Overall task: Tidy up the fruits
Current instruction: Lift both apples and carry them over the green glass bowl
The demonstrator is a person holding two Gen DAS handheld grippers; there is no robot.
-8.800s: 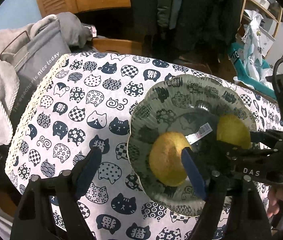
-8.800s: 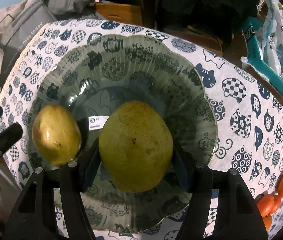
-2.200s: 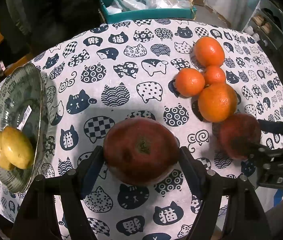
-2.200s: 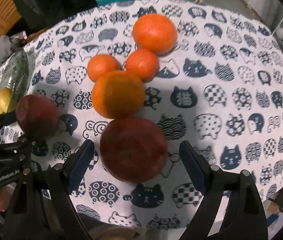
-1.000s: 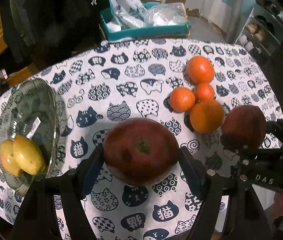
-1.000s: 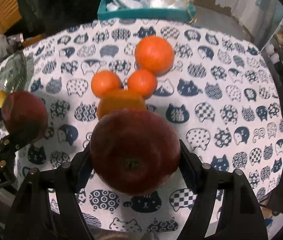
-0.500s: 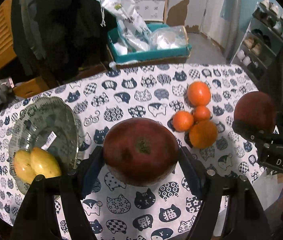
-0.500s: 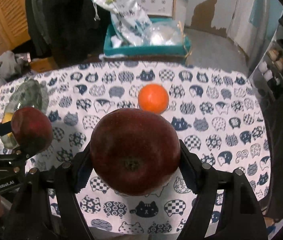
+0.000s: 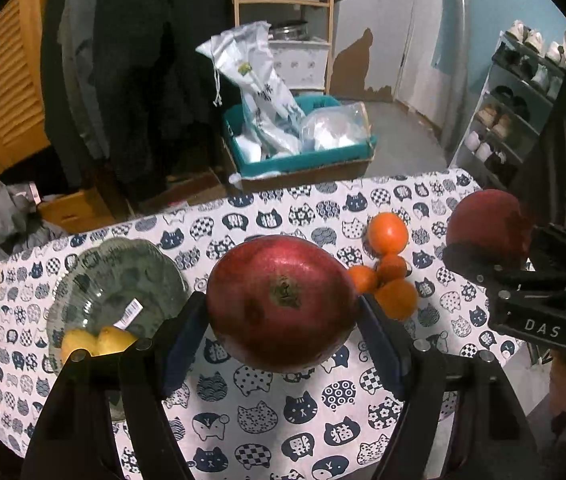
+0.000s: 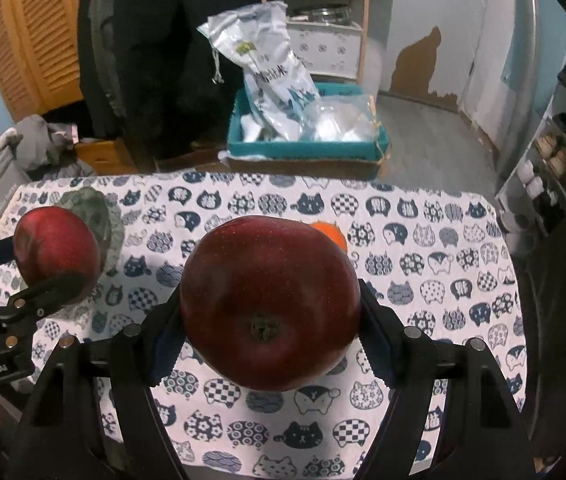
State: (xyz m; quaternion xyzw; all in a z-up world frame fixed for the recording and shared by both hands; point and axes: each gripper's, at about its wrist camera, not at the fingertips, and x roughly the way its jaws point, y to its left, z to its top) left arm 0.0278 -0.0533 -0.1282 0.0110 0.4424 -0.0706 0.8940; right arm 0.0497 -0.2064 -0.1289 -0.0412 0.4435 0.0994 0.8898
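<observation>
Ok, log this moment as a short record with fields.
left gripper: shut on a dark red round apple
right gripper: shut on a second dark red round apple
green glass plate: holds two yellow fruits
orange citrus fruits: four, clustered on the cat-print tablecloth

Bare cat-print tablecloth point(image 9: 267, 412) lay open at lower centre, glass bowl point(image 9: 123, 276) left, oranges point(image 9: 393, 276) clustered right.
</observation>
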